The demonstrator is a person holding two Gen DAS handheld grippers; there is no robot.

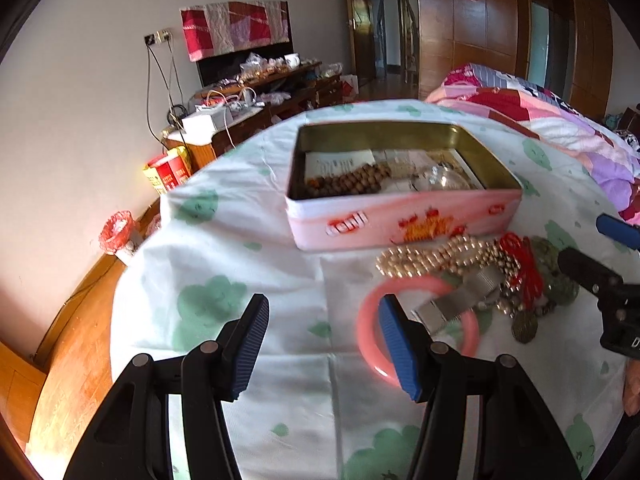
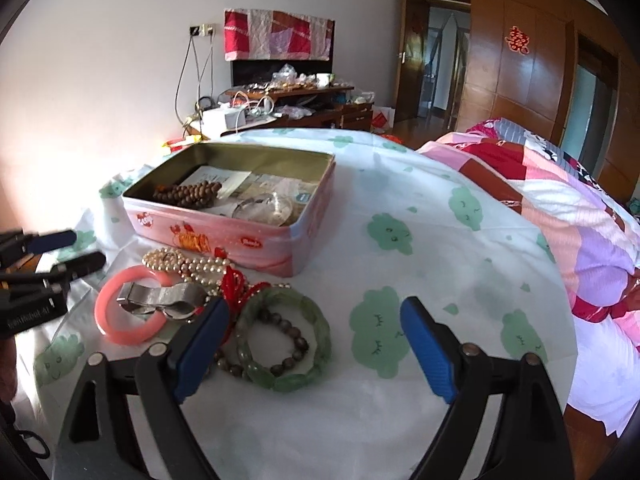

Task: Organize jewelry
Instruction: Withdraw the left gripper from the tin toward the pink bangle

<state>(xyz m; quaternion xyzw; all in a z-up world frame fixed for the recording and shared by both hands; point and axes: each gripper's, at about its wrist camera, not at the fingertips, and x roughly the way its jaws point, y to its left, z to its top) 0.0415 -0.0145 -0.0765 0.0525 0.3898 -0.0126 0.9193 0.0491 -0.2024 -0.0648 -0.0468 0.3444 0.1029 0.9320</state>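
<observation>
Bedroom walls in white close the far side, with wooden wardrobe doors (image 2: 532, 76) at the right and a cluttered wooden dresser (image 1: 272, 92) against the wall under a red and pink patchwork cloth (image 2: 278, 34). A bed with a pink, red and purple quilt (image 2: 560, 208) lies to the right. The bench (image 2: 420, 380) is covered by a white cloth printed with green clouds.

Only the left wrist view shows the orange wood floor (image 1: 72, 344), a small bin lined with red plastic (image 1: 117, 231) by the wall, and red and yellow boxes (image 1: 168, 170) beside the dresser. Only the right wrist view shows clearly a green stone bracelet (image 2: 320, 328) lying flat, with a dark bead bracelet (image 2: 298, 344) inside its ring.

An open pink tin (image 1: 400, 220) stands near the middle of the bench, holding papers, brown wooden beads (image 1: 348, 182) and a clear glassy piece (image 1: 444, 180). Just in front of it the jewelry lies in a heap: a pearl necklace (image 1: 440, 256), a red cord (image 1: 524, 268), a silver metal watch band (image 2: 164, 300) lying across a pink bangle (image 2: 132, 304).

The left gripper (image 1: 320, 346) has its fingers apart and empty, the right-hand one over the bangle's rim. The right gripper (image 2: 312, 350) stands wide, nothing held, its fingers around the green bracelet's near edge.
</observation>
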